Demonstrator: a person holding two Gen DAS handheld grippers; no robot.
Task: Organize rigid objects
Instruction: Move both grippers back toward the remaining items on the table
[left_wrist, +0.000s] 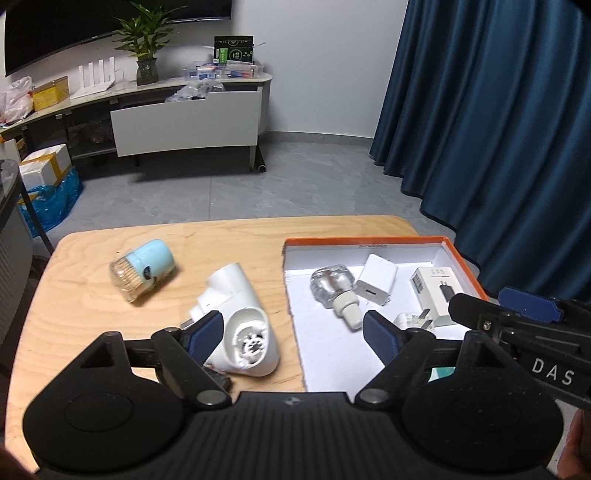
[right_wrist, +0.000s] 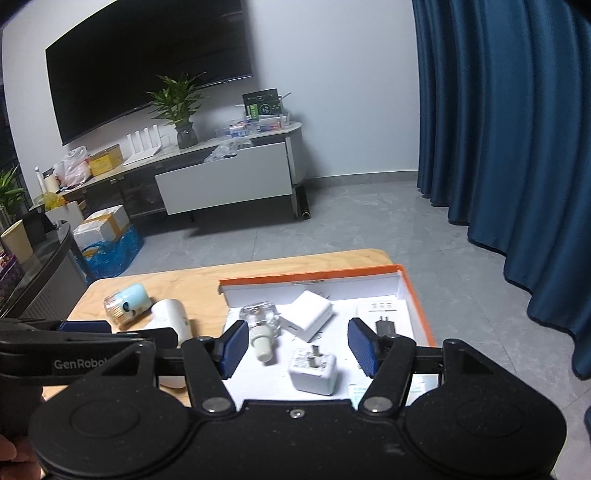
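Wooden table (left_wrist: 110, 314) first, then the orange-rimmed box (left_wrist: 369, 242) on its right side, already holding a glass bottle (left_wrist: 332, 286), chargers and a small carton. Outside it lie the white dryer-like appliance (left_wrist: 243, 325) and a blue-capped jar (left_wrist: 144, 273). Left tongs (left_wrist: 291, 332) spread wide, empty, straddling the appliance's end; right tongs (right_wrist: 299, 347) open, empty, over the box. Best move: centre the left tongs on the appliance's body, grip squarely, lift clear of the rim.

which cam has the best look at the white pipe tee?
Left wrist. The white pipe tee lies on the table close to the lens, its open end facing the camera. In the right wrist view the left gripper covers much of it, leaving only one rounded end visible.
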